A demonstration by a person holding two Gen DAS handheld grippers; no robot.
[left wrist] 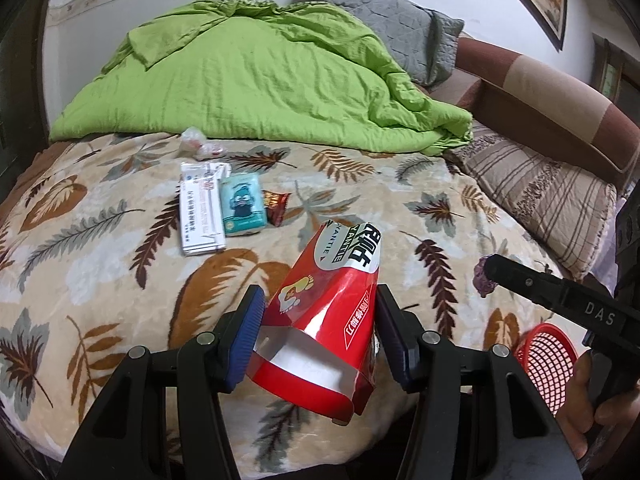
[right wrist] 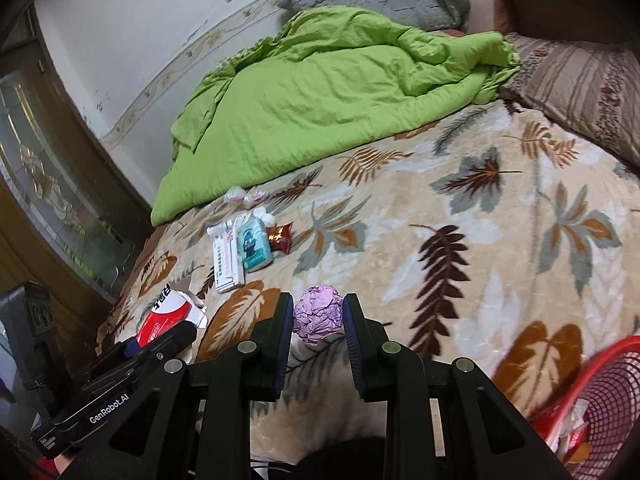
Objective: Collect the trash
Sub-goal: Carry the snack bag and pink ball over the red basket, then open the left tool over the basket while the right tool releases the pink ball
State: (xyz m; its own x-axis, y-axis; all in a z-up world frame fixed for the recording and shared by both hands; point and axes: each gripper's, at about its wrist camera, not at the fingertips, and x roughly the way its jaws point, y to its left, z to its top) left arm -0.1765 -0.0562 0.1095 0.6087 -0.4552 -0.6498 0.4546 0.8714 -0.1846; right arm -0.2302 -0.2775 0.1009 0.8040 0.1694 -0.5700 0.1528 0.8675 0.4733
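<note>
Bed (left wrist: 360,184) covered by a leaf-pattern blanket, with a green quilt (left wrist: 248,80) heaped at the far side. Red mesh basket (right wrist: 592,400) stands at the near right edge, scraps inside. Left tool (left wrist: 320,316) grasps a red packaging sleeve (left wrist: 324,320), held clear above the blanket. Right tool (right wrist: 318,318) is clenched on a crumpled purple paper ball (right wrist: 318,314). Lying mid-bed, close together: white box (left wrist: 200,216), teal tissue pack (left wrist: 243,210), small brown wrapper (left wrist: 275,205).
</note>
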